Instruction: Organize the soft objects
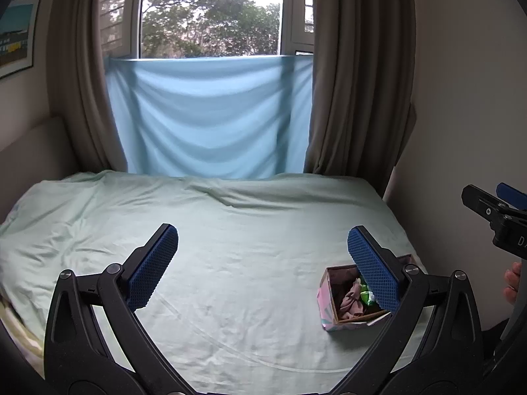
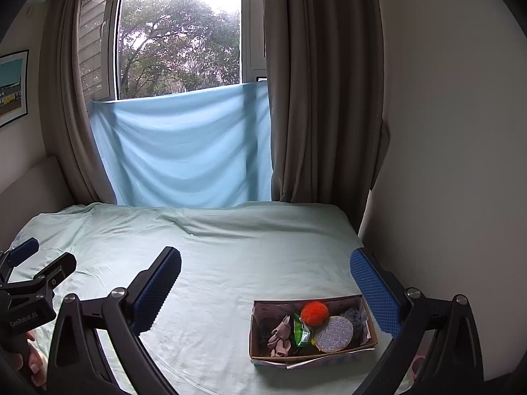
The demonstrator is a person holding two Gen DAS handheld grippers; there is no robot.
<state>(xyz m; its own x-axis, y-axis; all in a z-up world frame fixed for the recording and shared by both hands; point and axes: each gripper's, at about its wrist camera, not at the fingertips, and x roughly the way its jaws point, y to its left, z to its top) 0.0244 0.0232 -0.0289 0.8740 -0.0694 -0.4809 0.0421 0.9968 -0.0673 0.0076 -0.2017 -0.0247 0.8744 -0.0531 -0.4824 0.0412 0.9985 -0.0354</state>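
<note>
Bedroom, daylight. Bed (image 2: 230,263) with pale green sheet, wrinkled, filling the near and middle ground; a ridge of fabric crosses its far part. Window (image 2: 178,39) at far centre, trees outside; light blue cloth (image 2: 181,151) hung across its lower half, reaching down to the bed. Brown curtains (image 2: 316,98) on both sides. Framed picture (image 2: 13,89) on the left wall. Plain wall on the right.

Box (image 2: 260,332): open cardboard, low, lying on the sheet at near right, close to the bed's right edge. Contents, left to right in the right wrist view: pinkish soft toy (image 2: 280,335), green item (image 2: 301,334), orange pompom (image 2: 314,313), glittery silver disc (image 2: 333,334), dark blue-grey soft item (image 2: 354,316) at the far right corner. Items touch one another.

Left gripper (image 1: 263,263): blue-padded fingers spread wide, holding nothing, above the sheet; its right finger overlaps the box in the left wrist view. A hand (image 2: 33,362) shows at its handle in the right wrist view.

Right gripper (image 2: 265,286): fingers spread wide, holding nothing, above the sheet with the box between and below them, not touching. Fingertips (image 1: 512,283) of a hand show beneath it in the left wrist view.
</note>
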